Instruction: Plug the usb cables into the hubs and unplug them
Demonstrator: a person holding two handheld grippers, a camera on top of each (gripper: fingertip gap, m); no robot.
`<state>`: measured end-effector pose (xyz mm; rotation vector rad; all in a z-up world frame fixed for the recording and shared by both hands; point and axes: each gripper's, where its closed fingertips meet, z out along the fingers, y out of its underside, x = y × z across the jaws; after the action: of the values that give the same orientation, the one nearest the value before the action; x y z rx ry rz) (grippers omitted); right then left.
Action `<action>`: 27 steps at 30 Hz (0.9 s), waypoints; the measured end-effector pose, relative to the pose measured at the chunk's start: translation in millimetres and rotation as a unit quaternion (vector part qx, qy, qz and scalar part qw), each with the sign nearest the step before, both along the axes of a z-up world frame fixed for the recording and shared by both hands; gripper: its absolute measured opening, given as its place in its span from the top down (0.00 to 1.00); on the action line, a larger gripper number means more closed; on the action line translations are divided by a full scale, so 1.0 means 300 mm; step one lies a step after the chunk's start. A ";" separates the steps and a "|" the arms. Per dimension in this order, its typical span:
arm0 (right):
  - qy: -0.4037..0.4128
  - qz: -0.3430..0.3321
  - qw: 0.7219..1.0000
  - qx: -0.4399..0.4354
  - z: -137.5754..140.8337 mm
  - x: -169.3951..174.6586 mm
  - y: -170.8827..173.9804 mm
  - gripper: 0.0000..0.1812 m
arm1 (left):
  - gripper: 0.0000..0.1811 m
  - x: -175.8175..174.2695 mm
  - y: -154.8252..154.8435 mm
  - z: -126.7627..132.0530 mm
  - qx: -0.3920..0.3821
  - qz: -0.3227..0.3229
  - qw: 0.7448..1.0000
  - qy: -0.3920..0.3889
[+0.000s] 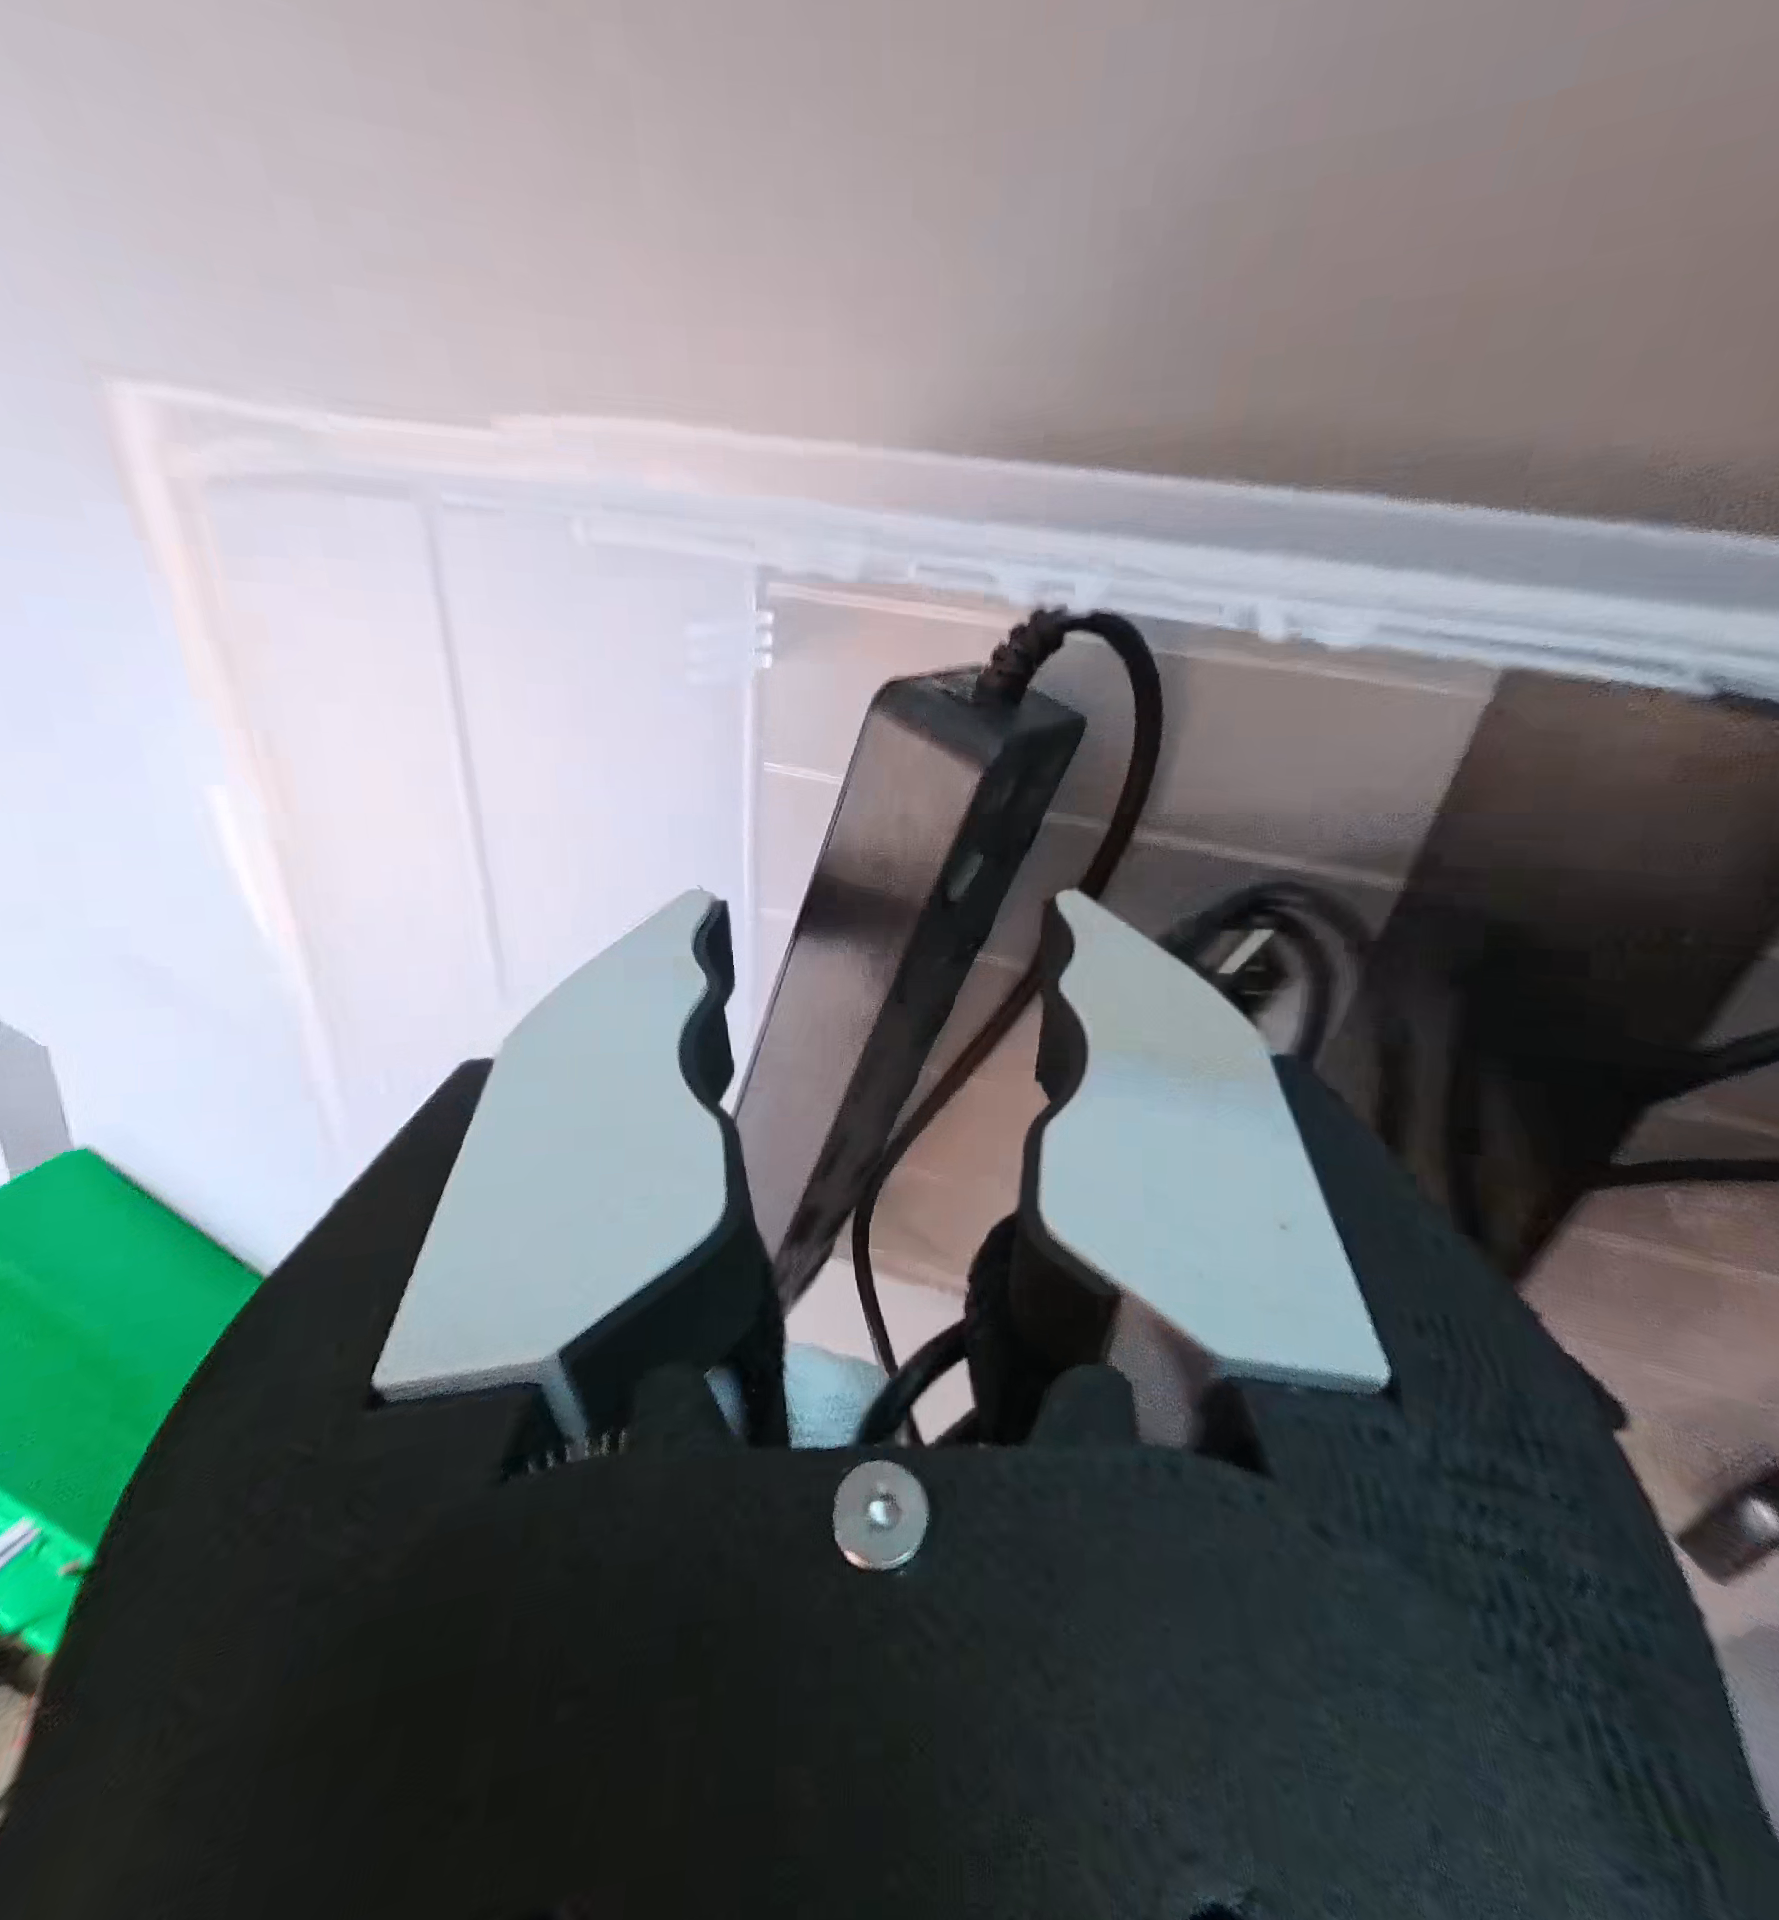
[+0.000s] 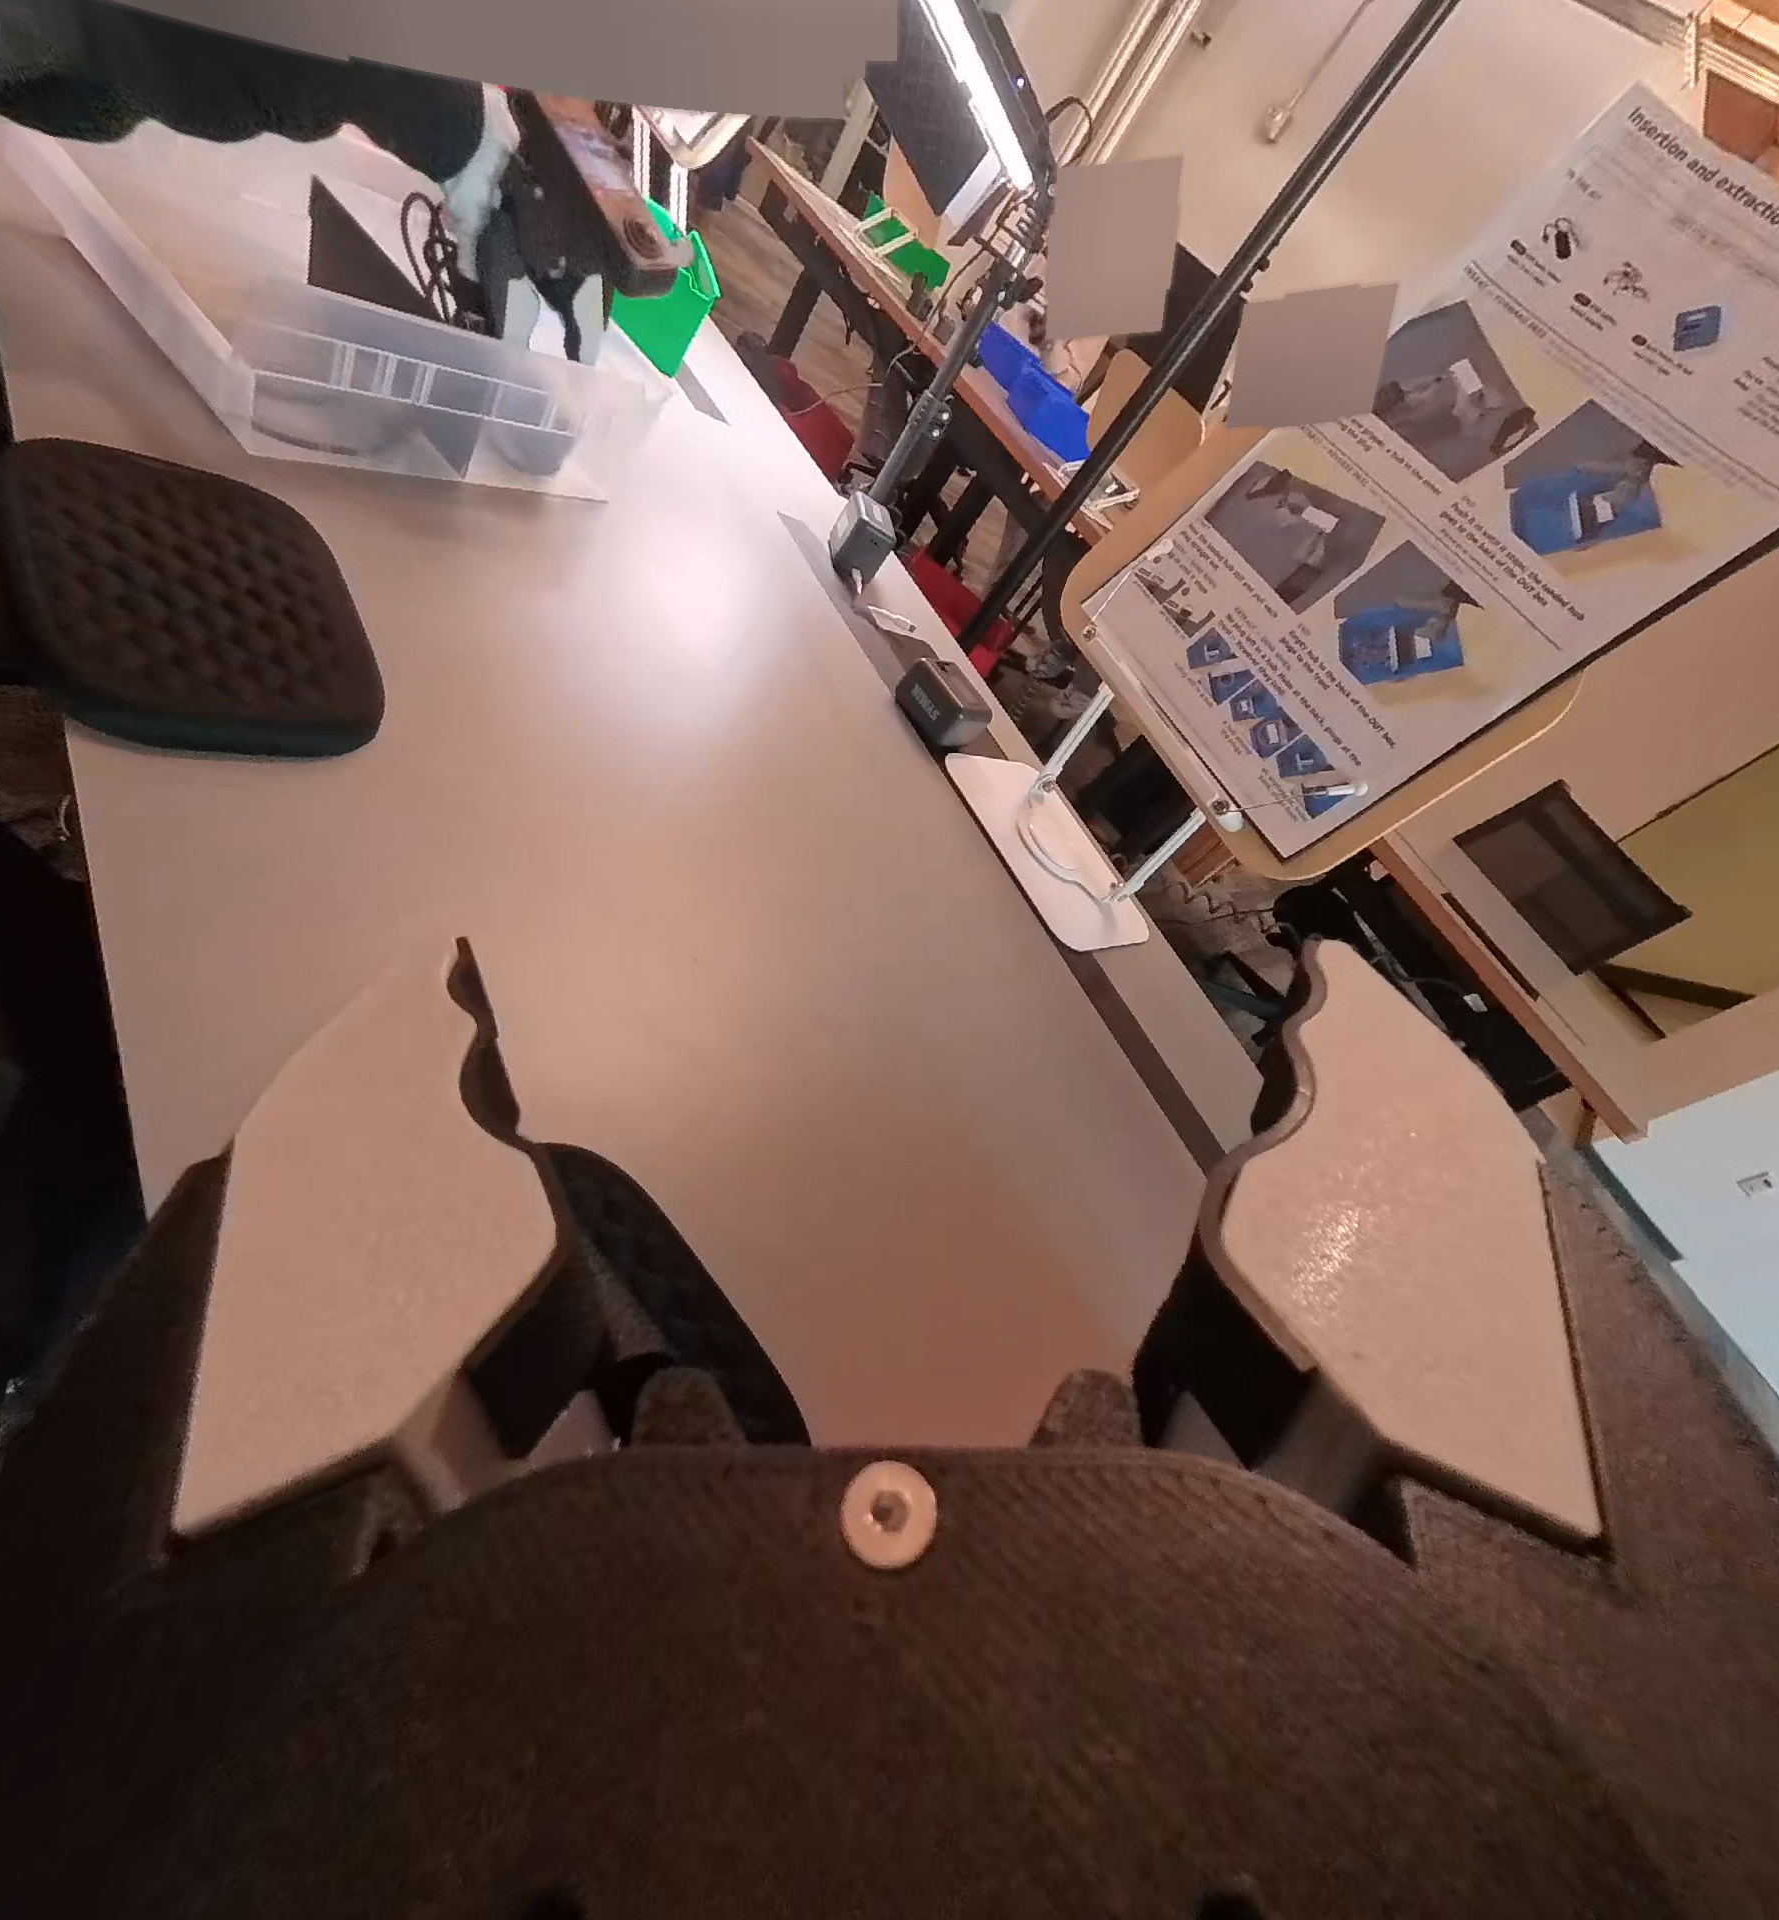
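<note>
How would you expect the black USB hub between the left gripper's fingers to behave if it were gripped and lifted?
The hub looks like a rigid, glossy slab, so it probably won't flex but might slip. Its attached cable curves loosely, so it would likely trail and tug. Standing on end, it seems apt to tip.

The right gripper (image 2: 885, 997) is held wide apart above the table (image 2: 656, 831), nothing between its fingers. Beyond it, a clear bin (image 2: 345, 353) is seen at the table's far end.
</note>
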<state>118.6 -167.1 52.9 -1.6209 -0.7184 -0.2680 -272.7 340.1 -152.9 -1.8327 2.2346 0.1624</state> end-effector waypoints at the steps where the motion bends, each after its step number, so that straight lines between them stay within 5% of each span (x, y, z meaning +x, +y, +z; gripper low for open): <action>1: -0.003 -0.001 1.000 0.001 0.000 0.001 0.000 0.23 | 0.69 0.010 0.000 -0.030 -0.005 -0.005 1.000 -0.005; 5: 0.000 -0.001 1.000 0.009 0.010 0.003 -0.002 0.24 | 0.78 -0.003 -0.006 -0.072 -0.017 0.000 1.000 0.020; 9: -0.002 -0.008 1.000 0.012 0.011 0.015 0.001 0.24 | 0.85 -0.021 -0.003 0.009 0.035 -0.020 0.999 0.028; 13: -0.003 -0.006 1.000 0.014 0.013 0.012 0.004 0.24 | 0.86 -0.010 0.001 0.182 0.108 -0.013 0.992 -0.062; 17: -0.008 -0.004 1.000 0.016 0.015 0.006 0.002 0.24 | 0.86 -0.003 -0.004 0.448 0.222 -0.004 0.956 -0.190; 21: -0.008 -0.004 1.000 0.025 0.027 0.000 -0.003 0.24 | 0.86 0.034 -0.116 0.766 0.321 -0.002 0.878 -0.354; 24: -0.009 -0.002 0.999 0.036 0.041 -0.008 -0.006 0.25 | 0.86 0.089 -0.306 0.996 0.336 -0.011 0.768 -0.545; 27: -0.010 0.013 0.999 0.038 0.042 -0.031 -0.008 0.25 | 0.86 0.160 -0.546 1.083 0.254 -0.045 0.662 -0.703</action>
<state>109.3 -169.4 65.5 -1.5378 -0.7368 -0.2897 -224.6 176.1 171.8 -0.8409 0.9381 -0.4656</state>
